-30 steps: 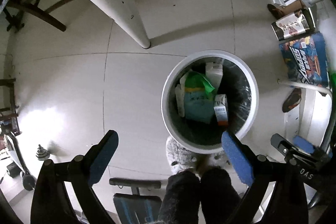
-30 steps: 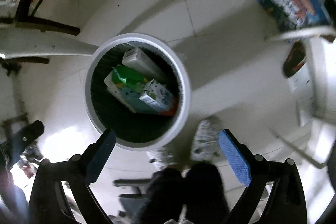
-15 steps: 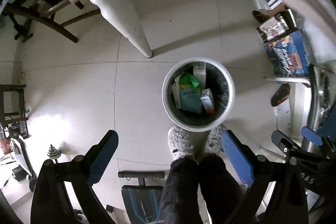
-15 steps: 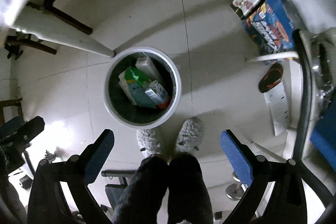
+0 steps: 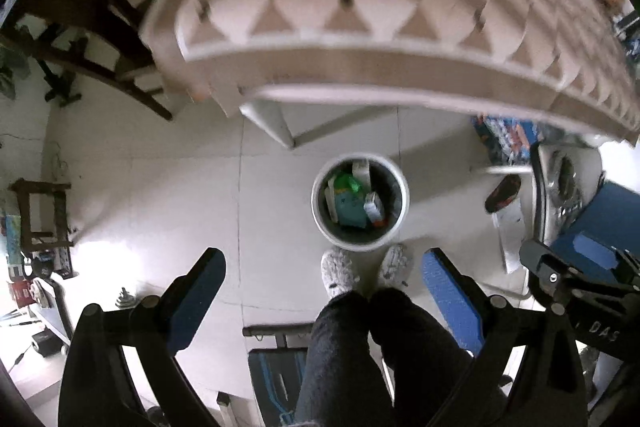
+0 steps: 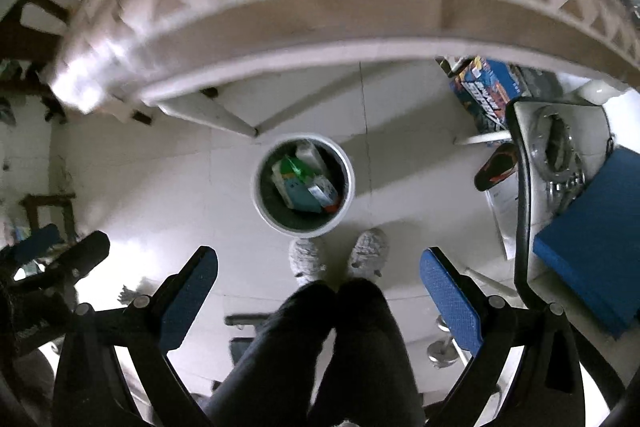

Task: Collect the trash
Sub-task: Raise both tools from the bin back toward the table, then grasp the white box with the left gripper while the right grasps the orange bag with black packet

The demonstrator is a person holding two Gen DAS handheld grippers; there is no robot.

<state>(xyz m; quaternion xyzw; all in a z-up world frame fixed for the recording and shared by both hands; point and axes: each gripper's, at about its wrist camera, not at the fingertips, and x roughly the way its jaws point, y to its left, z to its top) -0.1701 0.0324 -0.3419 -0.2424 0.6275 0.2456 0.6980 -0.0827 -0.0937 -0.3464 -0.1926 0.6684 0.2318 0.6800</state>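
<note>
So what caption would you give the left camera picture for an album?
Open left gripper high above a white trash bin holding discarded cartons, the person's slippered feet beside it.

A white table point(image 5: 360, 39) with a diamond-patterned top spans the upper frame; its leg point(image 5: 272, 125) stands on the pale tiled floor point(image 5: 160, 195). A dark wooden chair point(image 5: 80, 27) stands left. Grey slippers point(image 5: 340, 271) and dark trousers point(image 5: 380, 355) appear below. A blue printed box point(image 6: 486, 93) lies right, near a dark sandal point(image 6: 496, 167).

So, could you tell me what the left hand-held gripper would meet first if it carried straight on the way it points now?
Probably the white trash bin on the floor, or the tiles beside it. The open left hand-held gripper points steeply down with nothing between; depth is unclear.
</note>
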